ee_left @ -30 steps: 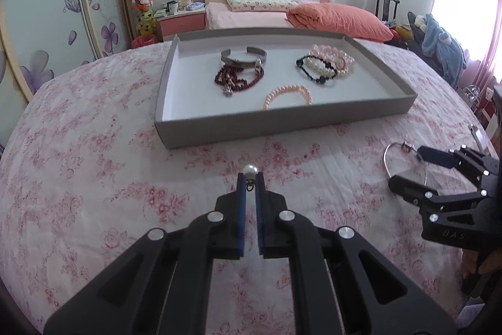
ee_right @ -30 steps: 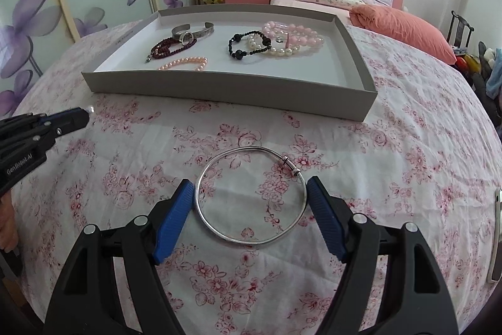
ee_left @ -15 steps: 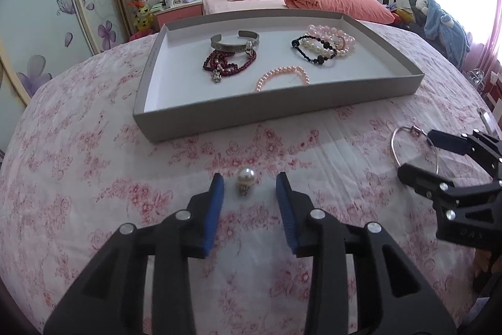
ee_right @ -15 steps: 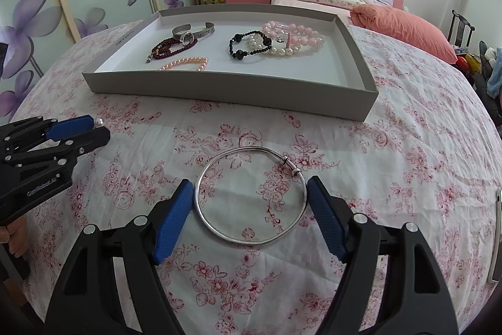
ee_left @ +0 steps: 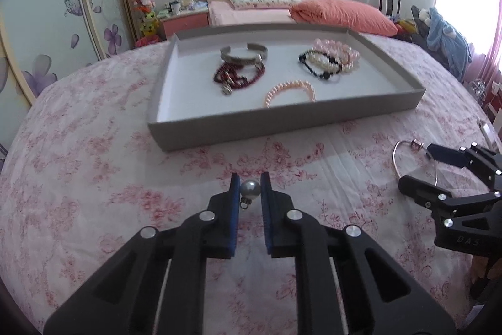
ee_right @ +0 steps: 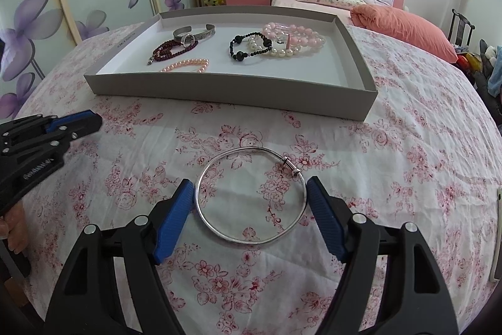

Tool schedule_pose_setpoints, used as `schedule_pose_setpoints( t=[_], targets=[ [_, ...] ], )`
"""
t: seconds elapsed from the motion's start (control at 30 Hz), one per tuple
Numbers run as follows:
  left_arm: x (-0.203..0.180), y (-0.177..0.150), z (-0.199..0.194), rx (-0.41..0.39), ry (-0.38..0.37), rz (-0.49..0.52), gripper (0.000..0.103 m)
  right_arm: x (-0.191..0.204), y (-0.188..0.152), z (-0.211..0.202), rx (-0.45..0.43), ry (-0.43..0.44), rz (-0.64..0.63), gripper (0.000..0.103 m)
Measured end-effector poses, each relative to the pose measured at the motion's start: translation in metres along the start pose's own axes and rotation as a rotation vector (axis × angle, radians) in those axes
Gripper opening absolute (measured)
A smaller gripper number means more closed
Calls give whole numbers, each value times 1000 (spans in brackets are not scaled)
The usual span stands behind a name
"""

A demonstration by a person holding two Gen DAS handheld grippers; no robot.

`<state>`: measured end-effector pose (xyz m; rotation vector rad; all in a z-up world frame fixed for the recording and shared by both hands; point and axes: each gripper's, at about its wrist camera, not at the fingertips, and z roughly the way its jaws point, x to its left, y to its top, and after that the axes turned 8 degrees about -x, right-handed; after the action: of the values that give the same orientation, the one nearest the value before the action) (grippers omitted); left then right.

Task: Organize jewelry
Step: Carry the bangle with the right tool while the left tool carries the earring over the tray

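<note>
My left gripper is shut on a pearl pendant just above the floral cloth, in front of the grey tray. It also shows in the right wrist view. My right gripper is open, its blue pads on either side of a silver bangle lying flat on the cloth; the pads sit close to the ring. The bangle shows partly in the left wrist view. The tray holds several bracelets: a silver cuff, a dark red one, a pink pearl one.
The round table has a white cloth with pink flowers. A bed with an orange pillow stands behind it. A wardrobe with flower panels is at left. A chair with blue clothes is at right.
My left gripper opened around the pearl pendant on the cloth, then closed on it again. The right gripper and bangle have not moved.
</note>
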<state>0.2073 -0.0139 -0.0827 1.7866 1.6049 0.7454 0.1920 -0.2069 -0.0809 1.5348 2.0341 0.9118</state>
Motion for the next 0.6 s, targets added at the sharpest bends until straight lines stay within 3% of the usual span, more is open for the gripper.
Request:
schedule_pose_setpoints(
  t=[0.3,0.6],
  targets=[
    [6,12,-35,-105,5,-37,14,1,5,-17,-64,7,10,74],
    [3,22,-65,-216,-5,-58,14,1,19,-41,-186,12,30,74]
  ],
)
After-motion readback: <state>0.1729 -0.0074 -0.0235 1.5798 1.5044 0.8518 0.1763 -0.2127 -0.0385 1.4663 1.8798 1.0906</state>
